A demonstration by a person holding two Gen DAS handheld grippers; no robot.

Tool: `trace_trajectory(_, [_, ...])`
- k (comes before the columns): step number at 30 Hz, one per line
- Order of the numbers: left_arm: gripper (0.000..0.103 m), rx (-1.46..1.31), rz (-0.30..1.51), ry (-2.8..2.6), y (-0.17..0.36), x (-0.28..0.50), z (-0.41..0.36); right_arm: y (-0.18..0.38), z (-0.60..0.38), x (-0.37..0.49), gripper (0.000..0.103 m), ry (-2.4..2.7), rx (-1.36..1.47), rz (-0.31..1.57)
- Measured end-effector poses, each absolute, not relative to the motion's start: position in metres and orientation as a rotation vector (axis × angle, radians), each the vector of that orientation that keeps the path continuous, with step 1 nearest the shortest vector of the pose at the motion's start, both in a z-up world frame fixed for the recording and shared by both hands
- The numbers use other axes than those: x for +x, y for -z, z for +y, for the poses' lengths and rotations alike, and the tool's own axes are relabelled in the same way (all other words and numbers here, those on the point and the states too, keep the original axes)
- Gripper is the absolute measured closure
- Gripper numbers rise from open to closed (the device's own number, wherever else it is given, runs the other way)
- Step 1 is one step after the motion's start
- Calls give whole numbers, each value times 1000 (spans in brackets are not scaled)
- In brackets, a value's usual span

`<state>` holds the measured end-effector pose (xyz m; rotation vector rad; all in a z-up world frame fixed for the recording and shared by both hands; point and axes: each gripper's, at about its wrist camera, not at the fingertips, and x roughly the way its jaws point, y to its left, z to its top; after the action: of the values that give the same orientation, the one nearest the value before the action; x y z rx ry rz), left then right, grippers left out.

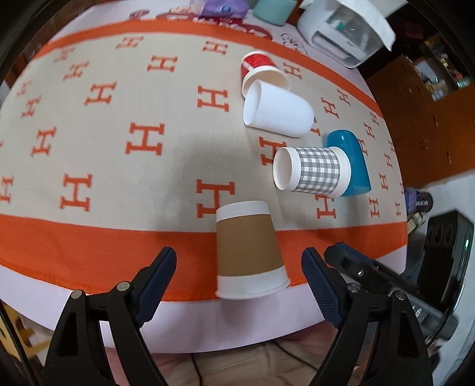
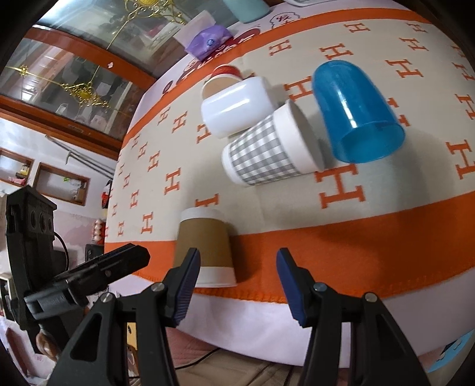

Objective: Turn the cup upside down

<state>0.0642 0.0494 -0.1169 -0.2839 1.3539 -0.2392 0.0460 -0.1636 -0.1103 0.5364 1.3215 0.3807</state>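
A brown paper cup [image 1: 248, 252] stands upside down, rim down, at the near edge of the orange-and-beige cloth [image 1: 118, 154]; it also shows in the right wrist view [image 2: 204, 246]. My left gripper [image 1: 239, 267] is open, its fingers either side of the cup and apart from it. My right gripper [image 2: 237, 267] is open and empty, just right of the cup. A grey checked cup [image 1: 311, 172], a white cup [image 1: 277, 110], a red cup [image 1: 261, 71] and a blue plastic cup [image 1: 351, 166] lie on their sides farther back.
The other gripper's black body [image 1: 445, 261] sits at the right of the left wrist view and at the left of the right wrist view [image 2: 59, 267]. A white appliance [image 1: 341, 32], a teal container [image 1: 271, 10] and a purple packet [image 2: 207, 41] stand at the table's far edge.
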Motion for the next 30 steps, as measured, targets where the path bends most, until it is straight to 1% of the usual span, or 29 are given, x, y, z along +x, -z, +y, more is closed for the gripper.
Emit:
trace_trajectory(4, [16, -213, 1304, 228, 111, 53, 58, 114, -154, 49, 48, -417, 542, 1351])
trace_trajectory(8, [16, -215, 1281, 210, 113, 47, 74, 123, -143, 54, 48, -439, 551, 1393])
trace_trajectory(10, [14, -219, 1277, 204, 118, 46, 81, 128, -137, 57, 48, -458, 559, 1414])
trace_trajectory(14, [14, -239, 1269, 182, 131, 44, 99, 133, -128, 62, 48, -481, 561, 1436])
trace_trajectory(24, [14, -305, 1325, 166, 166, 43, 120, 156, -108, 81, 48, -548, 611, 1510])
trace_trajectory(30, [14, -301, 1332, 189, 175, 44, 117, 161, -94, 85, 44, -593, 594, 1530])
